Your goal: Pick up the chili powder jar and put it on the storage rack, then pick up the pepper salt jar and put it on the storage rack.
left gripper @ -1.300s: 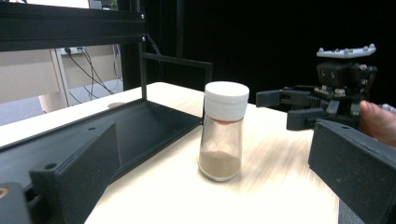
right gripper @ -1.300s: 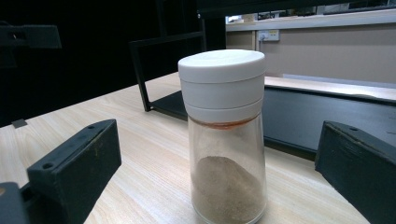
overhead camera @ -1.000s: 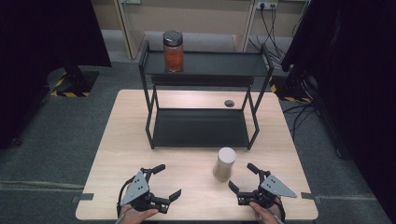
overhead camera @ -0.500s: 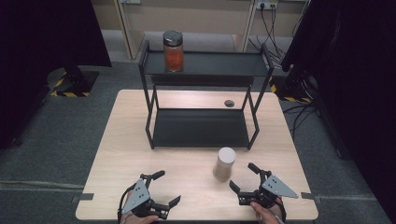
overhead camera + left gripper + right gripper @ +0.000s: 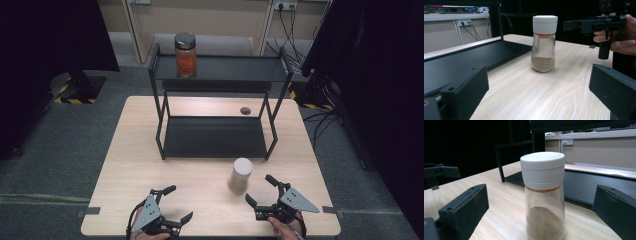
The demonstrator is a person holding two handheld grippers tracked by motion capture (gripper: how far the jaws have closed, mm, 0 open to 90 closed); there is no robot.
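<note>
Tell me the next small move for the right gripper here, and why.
Probably ease the right gripper forward around the spice jar. Its jaws are open, the jar stands upright on the table centred between them in the right gripper view, not yet touched.

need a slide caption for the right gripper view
Open right gripper facing a white-capped glass shaker of brown powder on the wooden table.
</note>
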